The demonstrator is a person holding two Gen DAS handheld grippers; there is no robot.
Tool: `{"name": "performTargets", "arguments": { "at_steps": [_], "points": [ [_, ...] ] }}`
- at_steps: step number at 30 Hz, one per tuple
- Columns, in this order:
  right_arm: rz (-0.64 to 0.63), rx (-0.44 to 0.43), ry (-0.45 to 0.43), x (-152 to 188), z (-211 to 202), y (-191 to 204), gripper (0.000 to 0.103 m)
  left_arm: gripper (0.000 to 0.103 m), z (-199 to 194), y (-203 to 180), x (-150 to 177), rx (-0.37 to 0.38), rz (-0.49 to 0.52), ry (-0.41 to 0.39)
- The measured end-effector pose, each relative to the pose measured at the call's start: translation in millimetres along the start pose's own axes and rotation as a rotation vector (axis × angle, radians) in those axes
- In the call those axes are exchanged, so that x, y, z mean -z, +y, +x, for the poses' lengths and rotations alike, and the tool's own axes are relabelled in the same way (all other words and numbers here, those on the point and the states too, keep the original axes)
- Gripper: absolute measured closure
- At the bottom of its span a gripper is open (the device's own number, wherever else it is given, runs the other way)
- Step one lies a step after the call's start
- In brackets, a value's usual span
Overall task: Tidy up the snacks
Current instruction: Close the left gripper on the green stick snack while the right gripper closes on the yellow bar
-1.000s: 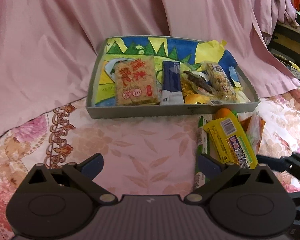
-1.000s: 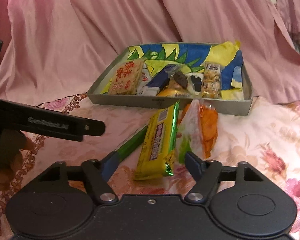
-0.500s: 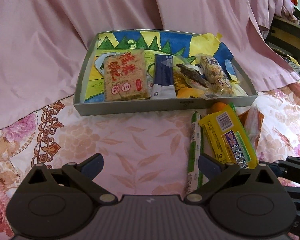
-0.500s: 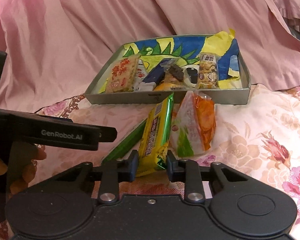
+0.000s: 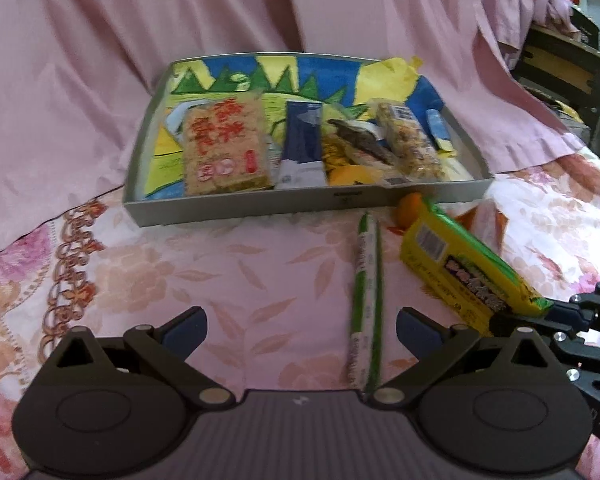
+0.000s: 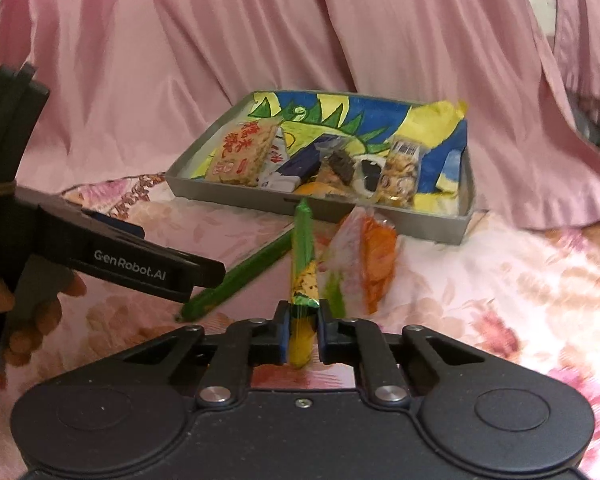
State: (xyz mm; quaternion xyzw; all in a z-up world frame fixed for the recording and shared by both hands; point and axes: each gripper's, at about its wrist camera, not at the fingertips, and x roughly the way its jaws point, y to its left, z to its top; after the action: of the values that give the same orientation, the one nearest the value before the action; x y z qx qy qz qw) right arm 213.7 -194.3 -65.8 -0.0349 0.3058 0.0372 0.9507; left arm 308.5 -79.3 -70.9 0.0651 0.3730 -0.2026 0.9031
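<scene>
A grey tray (image 5: 340, 201) (image 6: 452, 224) with a colourful lining holds several snacks, among them a rice cracker pack (image 5: 224, 152) and a dark blue packet (image 5: 303, 140). My right gripper (image 6: 303, 334) is shut on the near end of a yellow-green snack bar (image 6: 303, 252) (image 5: 472, 268) and holds it tilted above the floral cloth. A thin green stick snack (image 5: 366, 300) (image 6: 240, 276) and an orange chip bag (image 6: 364, 264) lie on the cloth in front of the tray. My left gripper (image 5: 302, 332) is open and empty above the cloth, left of the green stick.
Pink sheet (image 5: 100, 60) drapes behind the tray. A small orange fruit (image 5: 410, 208) lies against the tray's front wall. Dark wooden furniture (image 5: 572, 68) stands at far right. The left gripper's arm (image 6: 112, 256) crosses the left of the right wrist view.
My right gripper closed on the yellow-green bar and lifted it, turning it edge-on. My left gripper shifted slightly; the tray now sits more central in its view.
</scene>
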Motion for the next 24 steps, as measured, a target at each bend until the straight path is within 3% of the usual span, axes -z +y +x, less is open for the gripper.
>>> {"name": "performTargets", "arguments": {
  "at_steps": [5, 12, 18, 24],
  "points": [
    [-0.042, 0.013, -0.009, 2.6, -1.6, -0.9, 0.090, 0.007, 10.9, -12.5, -5.1, 0.034, 0.050, 0.012],
    [-0.029, -0.002, -0.009, 5.6, 4.1, -4.3, 0.087, 0.034, 21.7, -20.0, -4.1, 0.041, 0.077, 0.033],
    [-0.028, 0.003, -0.012, 8.6, 11.7, -3.1, 0.083, 0.064, 22.7, -27.5, -8.8, 0.070, 0.114, 0.032],
    [-0.031, 0.005, -0.043, 9.5, 17.6, -4.6, 0.080, 0.066, 30.7, -35.8, -13.3, 0.057, 0.167, 0.066]
  ]
}}
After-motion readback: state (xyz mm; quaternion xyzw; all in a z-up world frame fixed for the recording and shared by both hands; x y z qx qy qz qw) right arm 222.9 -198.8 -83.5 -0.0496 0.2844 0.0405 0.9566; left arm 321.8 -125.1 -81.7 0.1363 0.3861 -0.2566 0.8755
